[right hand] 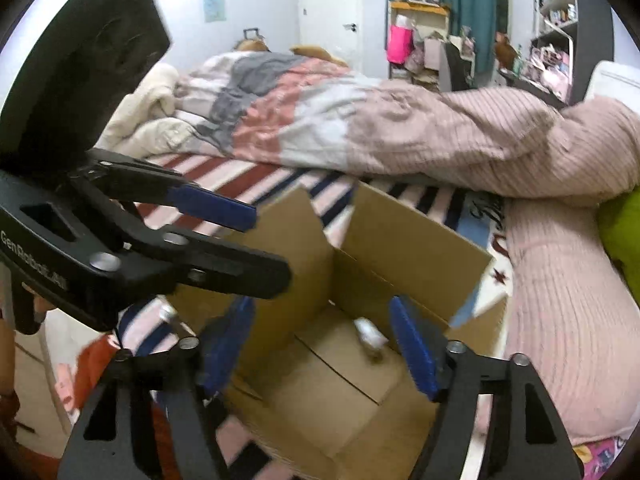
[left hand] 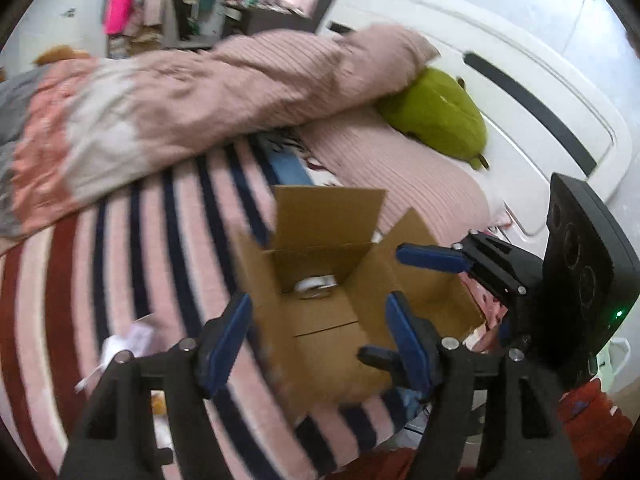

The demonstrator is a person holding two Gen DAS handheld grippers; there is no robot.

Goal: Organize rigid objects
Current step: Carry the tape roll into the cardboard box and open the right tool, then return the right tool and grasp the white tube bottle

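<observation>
Both grippers, left gripper [left hand: 318,344] and right gripper [right hand: 322,344], hover with jaws apart and empty over the open cardboard box [right hand: 360,364] at lower centre, a small white object [right hand: 370,338] lying inside.

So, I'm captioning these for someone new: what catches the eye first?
The open cardboard box on the striped bedspread, flaps up, sits in the middle with a small white object on its floor. Both tools hang open and empty above it, left tool and right tool. A green plush lies near the headboard.
</observation>
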